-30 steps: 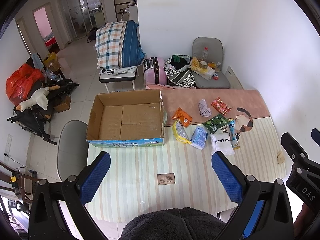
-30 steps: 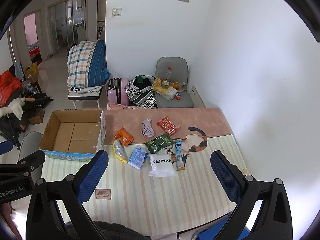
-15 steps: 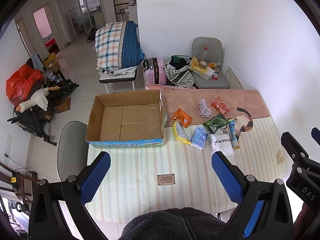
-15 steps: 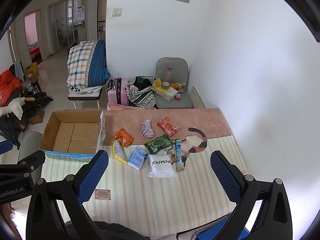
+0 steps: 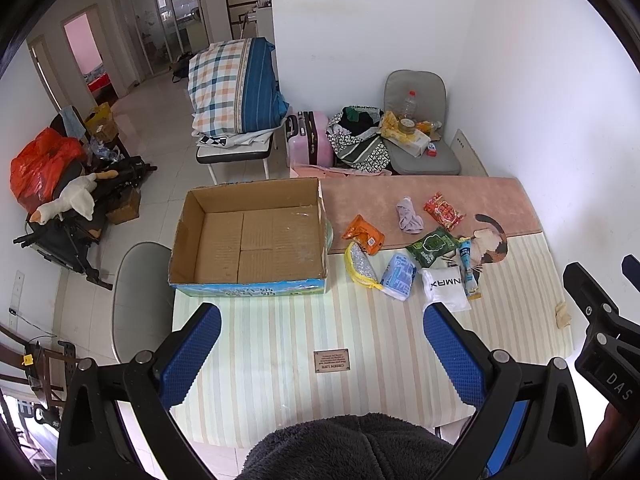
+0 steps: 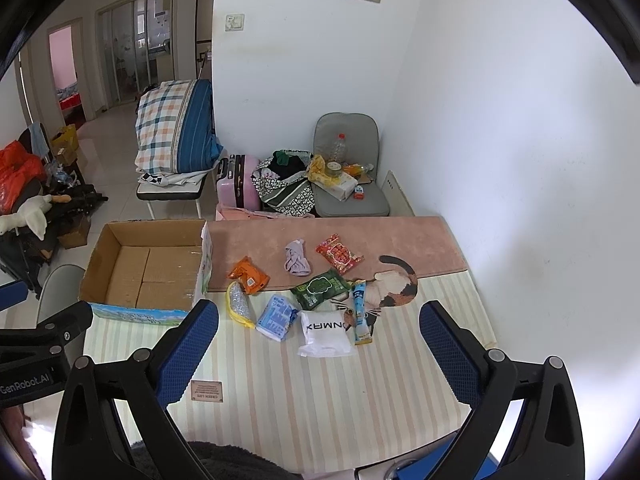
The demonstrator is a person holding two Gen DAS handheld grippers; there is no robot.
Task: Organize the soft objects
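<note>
An empty open cardboard box [image 5: 248, 240] [image 6: 148, 268] stands at the table's left. Right of it lie several soft packets: an orange pack [image 5: 363, 235] [image 6: 249, 276], a lilac cloth [image 5: 409, 216] [image 6: 297, 261], a red snack bag [image 5: 444, 212] [image 6: 340, 254], a green pack [image 5: 432, 246] [image 6: 320, 288], a yellow-edged pouch [image 5: 360, 267] [image 6: 239, 304], a blue tissue pack [image 5: 398, 276] [image 6: 277, 317], a white pack [image 5: 446, 288] [image 6: 325, 333] and a blue stick sachet [image 5: 468, 272] [image 6: 360, 312]. My left gripper [image 5: 320, 340] and right gripper [image 6: 320, 340] are open, empty, high above the table's near side.
The table wears a striped cloth [image 5: 304, 328] with a pink band at the far side. Behind it stand a grey chair with clutter [image 5: 416, 136], a pink suitcase [image 5: 308, 140] and folded bedding on a bench [image 5: 236, 88]. A grey chair [image 5: 140, 292] sits at the left edge. A white wall runs along the right.
</note>
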